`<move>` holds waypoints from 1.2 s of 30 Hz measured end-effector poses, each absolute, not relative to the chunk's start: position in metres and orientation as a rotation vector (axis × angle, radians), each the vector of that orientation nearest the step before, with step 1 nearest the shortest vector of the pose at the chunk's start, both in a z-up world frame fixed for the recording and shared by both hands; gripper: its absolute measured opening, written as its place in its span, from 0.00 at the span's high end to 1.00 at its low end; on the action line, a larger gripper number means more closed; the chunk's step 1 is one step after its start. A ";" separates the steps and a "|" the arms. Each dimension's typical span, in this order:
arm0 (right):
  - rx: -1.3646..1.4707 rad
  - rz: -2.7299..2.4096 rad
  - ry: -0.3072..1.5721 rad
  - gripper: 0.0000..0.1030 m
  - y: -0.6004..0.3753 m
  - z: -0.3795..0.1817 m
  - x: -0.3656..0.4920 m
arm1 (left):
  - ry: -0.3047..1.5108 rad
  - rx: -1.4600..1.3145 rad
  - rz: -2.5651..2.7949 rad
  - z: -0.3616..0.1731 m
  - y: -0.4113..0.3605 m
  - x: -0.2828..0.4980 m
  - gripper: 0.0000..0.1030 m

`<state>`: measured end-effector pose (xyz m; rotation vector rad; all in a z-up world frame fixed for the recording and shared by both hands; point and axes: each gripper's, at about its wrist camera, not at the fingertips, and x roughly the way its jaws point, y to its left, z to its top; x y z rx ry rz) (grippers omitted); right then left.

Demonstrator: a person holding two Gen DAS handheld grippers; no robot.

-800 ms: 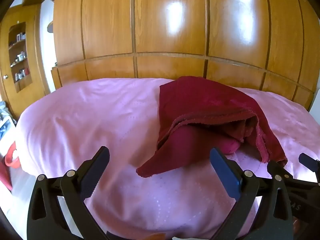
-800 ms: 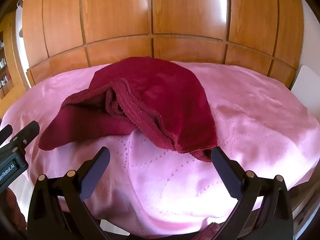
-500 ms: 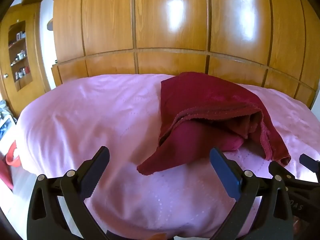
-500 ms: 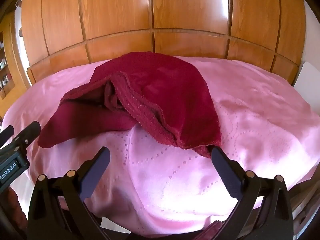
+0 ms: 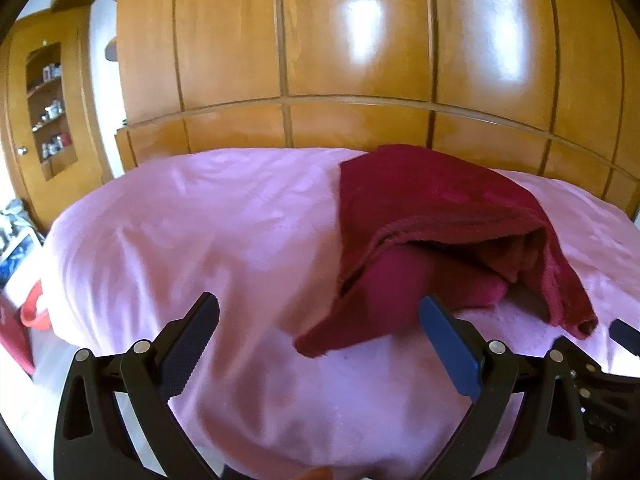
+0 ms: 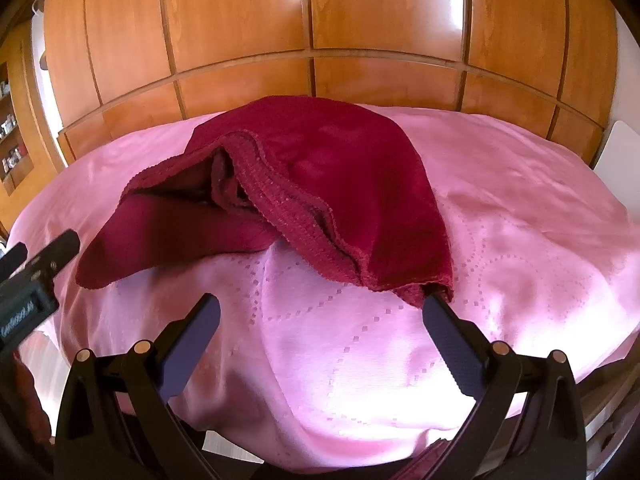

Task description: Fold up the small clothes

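The dark red cloth point(image 6: 320, 184) lies crumpled on the pink bed cover point(image 6: 520, 240). You hold both claws, left gripper point(image 5: 320, 344) and right gripper point(image 6: 320, 332), wide open and empty just before its near corners, probably to pinch them.

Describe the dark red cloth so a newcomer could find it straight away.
Start at the wooden wardrobe, then drop to the pink bedspread before it. The dark red cloth lies crumpled there in loose folds with a ribbed edge, the only dark thing on the pale cover.

Crumpled maroon cloth point(image 5: 432, 216) beyond wide left claw point(image 5: 320, 320)
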<state>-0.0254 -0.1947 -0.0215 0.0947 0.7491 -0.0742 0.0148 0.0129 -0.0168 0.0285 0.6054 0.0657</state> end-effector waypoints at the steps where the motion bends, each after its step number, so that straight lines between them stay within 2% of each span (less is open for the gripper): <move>1: 0.094 -0.073 0.749 0.02 -0.194 -0.022 -0.026 | 0.604 0.024 0.079 -0.017 0.016 0.016 0.04; 36: 0.127 -0.013 0.792 0.02 -0.194 -0.034 -0.017 | 0.636 0.027 0.129 -0.019 0.028 0.032 0.04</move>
